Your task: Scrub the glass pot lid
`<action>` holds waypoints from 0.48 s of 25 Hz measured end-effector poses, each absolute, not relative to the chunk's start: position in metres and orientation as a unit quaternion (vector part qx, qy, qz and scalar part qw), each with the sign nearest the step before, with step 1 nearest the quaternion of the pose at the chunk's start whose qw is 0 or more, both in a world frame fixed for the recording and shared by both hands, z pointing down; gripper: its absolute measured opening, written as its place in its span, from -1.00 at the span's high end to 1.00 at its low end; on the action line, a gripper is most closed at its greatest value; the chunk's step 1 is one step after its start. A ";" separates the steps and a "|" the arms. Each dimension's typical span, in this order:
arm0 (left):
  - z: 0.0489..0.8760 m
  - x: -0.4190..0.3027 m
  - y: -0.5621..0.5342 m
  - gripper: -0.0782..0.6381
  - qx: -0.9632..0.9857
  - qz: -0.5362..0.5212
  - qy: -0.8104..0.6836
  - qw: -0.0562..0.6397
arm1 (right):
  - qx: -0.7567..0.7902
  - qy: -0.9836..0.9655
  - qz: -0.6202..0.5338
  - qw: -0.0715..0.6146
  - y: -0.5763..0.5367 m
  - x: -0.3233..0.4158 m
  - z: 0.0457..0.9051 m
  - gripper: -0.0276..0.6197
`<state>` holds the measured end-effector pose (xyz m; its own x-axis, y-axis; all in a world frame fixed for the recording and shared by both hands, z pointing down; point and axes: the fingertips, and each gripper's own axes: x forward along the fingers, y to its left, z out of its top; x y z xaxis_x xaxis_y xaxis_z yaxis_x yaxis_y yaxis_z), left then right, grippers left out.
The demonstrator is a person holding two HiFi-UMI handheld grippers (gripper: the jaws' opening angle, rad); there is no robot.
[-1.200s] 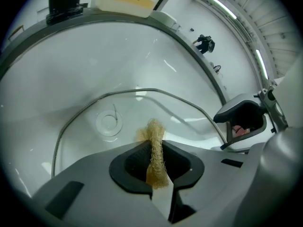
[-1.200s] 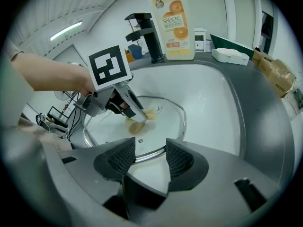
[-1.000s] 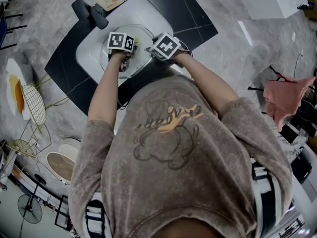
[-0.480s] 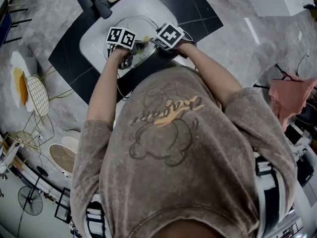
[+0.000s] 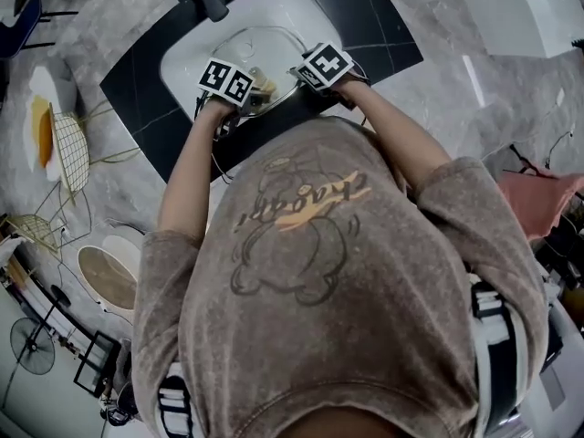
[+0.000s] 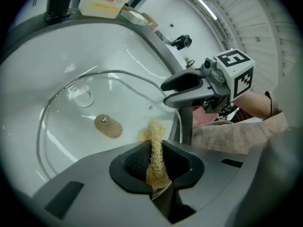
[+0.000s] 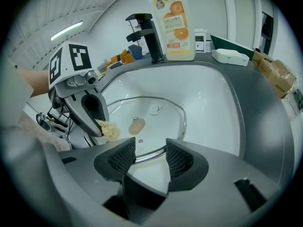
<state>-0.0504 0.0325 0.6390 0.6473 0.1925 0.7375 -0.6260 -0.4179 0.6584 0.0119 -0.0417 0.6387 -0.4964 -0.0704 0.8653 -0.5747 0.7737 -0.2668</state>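
Note:
The glass pot lid (image 7: 156,112) lies flat in the white sink (image 7: 222,108), its tan knob (image 6: 108,126) facing up. My left gripper (image 6: 152,155) is shut on a yellow fibrous scrubber (image 6: 154,150), whose tip rests on the lid's near edge. In the right gripper view the left gripper (image 7: 100,126) stands at the lid's left rim with the scrubber (image 7: 110,130) in it. My right gripper (image 7: 150,157) is open, and the lid's near rim shows across the gap between its pads. From the head view both grippers (image 5: 251,88) (image 5: 294,76) hover over the lid (image 5: 260,48).
A black faucet (image 7: 149,32) and an orange-labelled detergent bottle (image 7: 173,22) stand behind the sink, with a white soap dish (image 7: 230,56) to their right. The sink sits in a black countertop (image 5: 374,26). A wire rack (image 5: 66,158) and plates (image 5: 108,276) lie at the left.
The head view has shifted, so the sink sits higher in the picture. Both grippers stay at the lid's near rim, the left still holding the scrubber.

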 end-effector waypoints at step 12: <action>0.670 -0.138 0.016 0.60 0.708 0.501 -0.295 0.401 | 0.197 -0.819 0.278 0.462 -0.042 0.010 0.640 0.28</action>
<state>-0.1377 0.0161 0.6698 0.3232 -0.0159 0.9462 -0.8192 -0.5052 0.2714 0.0105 -0.0416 0.6403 -0.4955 -0.0651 0.8662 -0.5792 0.7679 -0.2736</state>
